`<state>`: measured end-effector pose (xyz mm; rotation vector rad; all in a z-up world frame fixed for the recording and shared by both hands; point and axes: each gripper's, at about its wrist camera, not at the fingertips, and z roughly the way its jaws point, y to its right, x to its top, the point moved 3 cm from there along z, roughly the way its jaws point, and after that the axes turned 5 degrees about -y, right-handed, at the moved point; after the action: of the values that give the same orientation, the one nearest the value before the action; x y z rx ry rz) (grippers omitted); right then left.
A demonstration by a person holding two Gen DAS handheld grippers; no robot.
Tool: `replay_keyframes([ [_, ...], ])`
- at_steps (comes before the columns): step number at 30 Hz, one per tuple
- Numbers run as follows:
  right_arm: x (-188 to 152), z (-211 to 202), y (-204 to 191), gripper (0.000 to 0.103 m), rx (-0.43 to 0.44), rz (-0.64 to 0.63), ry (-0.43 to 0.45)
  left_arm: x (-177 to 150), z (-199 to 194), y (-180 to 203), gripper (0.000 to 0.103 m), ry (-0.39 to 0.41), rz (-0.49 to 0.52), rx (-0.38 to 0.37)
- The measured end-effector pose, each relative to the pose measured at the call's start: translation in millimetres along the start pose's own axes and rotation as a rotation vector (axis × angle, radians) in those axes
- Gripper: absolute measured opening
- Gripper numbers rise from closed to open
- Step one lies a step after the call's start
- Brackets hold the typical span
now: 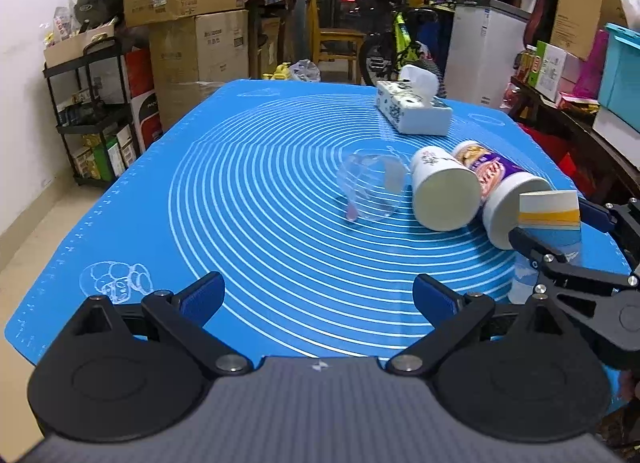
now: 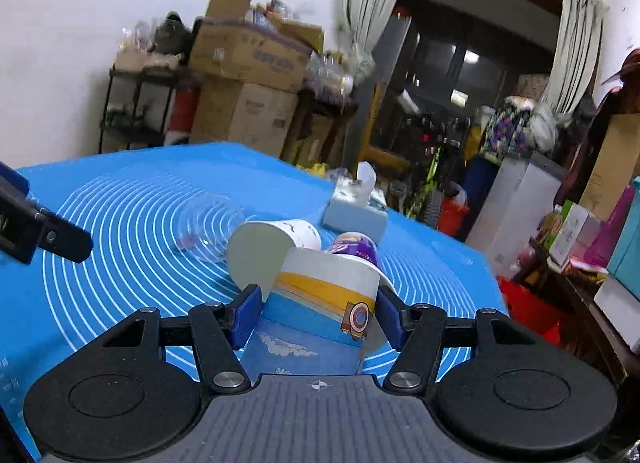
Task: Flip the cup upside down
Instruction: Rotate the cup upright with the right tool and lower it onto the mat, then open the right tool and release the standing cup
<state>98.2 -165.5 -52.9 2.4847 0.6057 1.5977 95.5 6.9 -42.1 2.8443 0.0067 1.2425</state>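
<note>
My right gripper (image 2: pixel 318 315) is shut on a paper cup (image 2: pixel 320 303) with blue, yellow and white bands, held above the blue mat (image 2: pixel 120 203). The cup is tilted with its wide end away from the camera. In the left wrist view the same cup (image 1: pixel 550 217) sits in the right gripper (image 1: pixel 560 231) at the right edge. My left gripper (image 1: pixel 318 295) is open and empty, low over the mat's near side. Three more cups lie on their sides: a clear plastic one (image 1: pixel 370 191), a white paper one (image 1: pixel 444 193) and a purple-printed one (image 1: pixel 502 187).
A white tissue box (image 1: pixel 414 109) stands at the far right of the mat (image 1: pixel 260 243). Cardboard boxes (image 1: pixel 188 23), a black shelf rack (image 1: pixel 96 115) and a bicycle (image 1: pixel 396 43) stand beyond the table. Clutter fills a shelf at the right (image 2: pixel 580 247).
</note>
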Motion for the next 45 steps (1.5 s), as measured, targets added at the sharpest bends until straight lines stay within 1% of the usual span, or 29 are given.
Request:
replay_keyframes([
  [3,-0.7,-12.0,0.5,0.064,0.004,0.025,0.004,-3.1,-1.8,7.3,0.099,0.007,0.024,-0.008],
  [8,-9.2,-17.8,6.9,0.062,0.054,0.097,-0.068,-8.9,-5.3,15.2,0.099,0.013,0.032,-0.02],
  [13,-19.5,-19.2,13.1,0.063,0.082,0.171,-0.109,-12.7,-8.0,21.4,0.099,0.02,0.043,-0.009],
  [14,-20.3,-19.3,13.9,0.068,0.087,0.185,-0.114,-13.3,-9.4,22.6,0.099,0.024,0.044,-0.006],
  [15,-21.2,-20.3,16.3,0.069,0.088,0.196,-0.118,-13.9,-11.2,24.2,0.099,0.029,0.046,-0.005],
  [17,-22.0,-23.4,20.1,0.076,0.101,0.218,-0.123,-15.5,-15.5,27.5,0.099,0.038,0.055,-0.008],
  [19,-22.4,-29.8,23.5,0.079,0.104,0.235,-0.127,-16.4,-20.6,31.0,0.099,0.047,0.063,-0.012],
  [24,-27.8,-57.6,34.1,0.081,0.081,0.272,-0.167,-22.8,-33.9,42.9,0.099,0.044,0.091,-0.043],
  [31,-42.7,-102.9,37.6,0.081,0.061,0.254,-0.235,-44.6,-55.2,63.6,0.099,0.045,0.134,-0.076],
  [33,-45.0,-112.5,36.5,0.081,0.06,0.245,-0.242,-49.8,-59.0,68.7,0.099,0.043,0.147,-0.085],
  [39,-50.5,-129.5,36.6,0.081,0.063,0.256,-0.264,-56.8,-67.2,77.1,0.099,0.048,0.164,-0.096],
  [45,-53.5,-136.9,39.3,0.08,0.062,0.265,-0.269,-60.1,-70.5,79.6,0.099,0.046,0.172,-0.098],
])
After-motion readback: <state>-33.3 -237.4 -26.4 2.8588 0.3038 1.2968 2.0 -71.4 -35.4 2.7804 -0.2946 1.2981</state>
